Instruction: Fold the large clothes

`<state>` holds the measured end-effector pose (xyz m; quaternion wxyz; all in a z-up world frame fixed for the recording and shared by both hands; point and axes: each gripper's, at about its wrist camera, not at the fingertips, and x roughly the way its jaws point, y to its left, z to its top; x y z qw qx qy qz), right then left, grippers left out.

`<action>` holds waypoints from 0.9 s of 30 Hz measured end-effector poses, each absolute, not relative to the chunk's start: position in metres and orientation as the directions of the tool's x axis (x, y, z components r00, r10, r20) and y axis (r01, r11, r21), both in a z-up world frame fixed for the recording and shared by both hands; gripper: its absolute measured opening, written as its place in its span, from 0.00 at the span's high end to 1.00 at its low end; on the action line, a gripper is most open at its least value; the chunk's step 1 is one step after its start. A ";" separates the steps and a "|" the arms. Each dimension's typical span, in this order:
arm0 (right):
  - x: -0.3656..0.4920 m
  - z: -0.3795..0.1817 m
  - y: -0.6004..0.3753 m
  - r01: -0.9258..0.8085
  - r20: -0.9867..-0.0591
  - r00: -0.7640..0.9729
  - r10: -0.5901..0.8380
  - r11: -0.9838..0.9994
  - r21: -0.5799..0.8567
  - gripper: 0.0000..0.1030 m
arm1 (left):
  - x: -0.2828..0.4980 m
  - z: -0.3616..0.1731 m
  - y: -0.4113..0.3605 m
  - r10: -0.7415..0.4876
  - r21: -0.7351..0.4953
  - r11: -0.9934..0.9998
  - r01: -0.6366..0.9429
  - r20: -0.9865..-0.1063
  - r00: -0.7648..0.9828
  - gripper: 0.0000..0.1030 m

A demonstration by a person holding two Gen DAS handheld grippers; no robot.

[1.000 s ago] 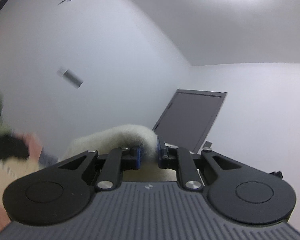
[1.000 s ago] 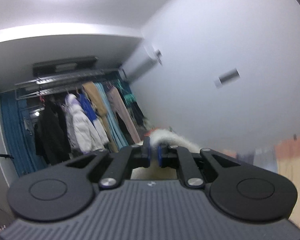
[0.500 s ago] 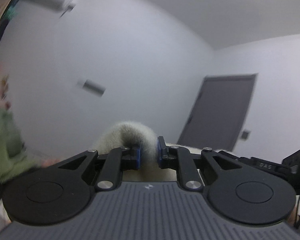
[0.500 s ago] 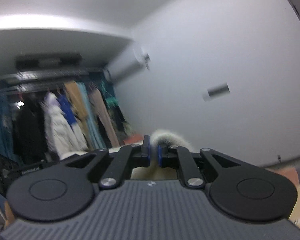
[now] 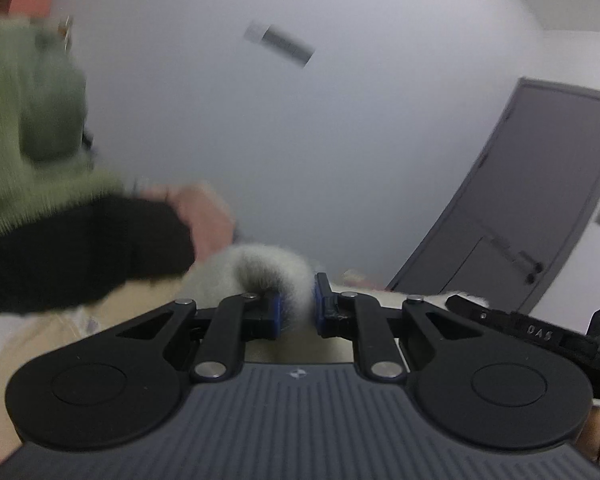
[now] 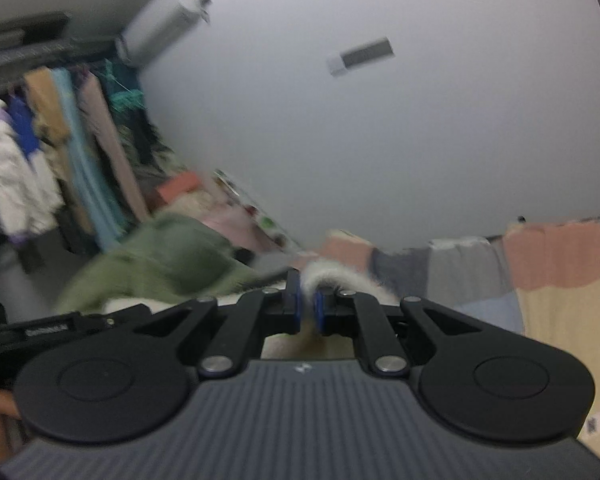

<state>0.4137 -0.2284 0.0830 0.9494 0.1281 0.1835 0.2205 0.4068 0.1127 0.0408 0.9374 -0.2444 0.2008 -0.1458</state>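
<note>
Both the left gripper point(image 5: 296, 304) and right gripper point(image 6: 308, 304) have fingers pinching the fluffy white garment point(image 5: 268, 268).

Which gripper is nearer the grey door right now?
Left. The grey door stands ahead-right of the left gripper, which grips the fluffy white garment. The right gripper faces the clothes rack instead.

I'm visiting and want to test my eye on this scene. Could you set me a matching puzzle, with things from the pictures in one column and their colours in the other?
Things:
1. garment pinched in the left gripper
2. door
3. sleeve
4. finger pads of the right gripper

Colours:
A. green
B. blue
C. fluffy cream-white
D. dark grey

Pairs: 1-C, 2-D, 3-A, 4-B
</note>
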 end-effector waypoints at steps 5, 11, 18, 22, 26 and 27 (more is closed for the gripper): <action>0.478 0.004 -0.223 -0.318 -0.411 0.808 0.423 0.899 0.301 0.90 | 0.483 -0.027 0.115 -0.409 -0.536 0.835 0.127 -0.450 0.794 0.82; 0.519 -0.060 -0.229 -0.236 -0.548 0.729 0.410 0.902 0.361 0.90 | 0.533 -0.074 0.108 -0.420 -0.533 0.842 0.086 -0.548 0.723 0.82; 0.528 -0.076 -0.234 -0.238 -0.572 0.699 0.429 0.894 0.381 0.90 | 0.538 -0.078 0.111 -0.427 -0.541 0.837 0.079 -0.555 0.714 0.80; 0.524 -0.065 -0.230 -0.257 -0.570 0.701 0.428 0.897 0.359 0.83 | 0.526 -0.063 0.106 -0.415 -0.524 0.848 0.081 -0.561 0.716 0.66; 0.503 -0.049 -0.226 -0.280 -0.548 0.718 0.429 0.899 0.336 0.52 | 0.499 -0.041 0.107 -0.387 -0.512 0.856 0.072 -0.542 0.746 0.54; 0.493 -0.043 -0.225 -0.286 -0.542 0.724 0.426 0.901 0.327 0.52 | 0.488 -0.034 0.108 -0.382 -0.513 0.856 0.067 -0.538 0.751 0.54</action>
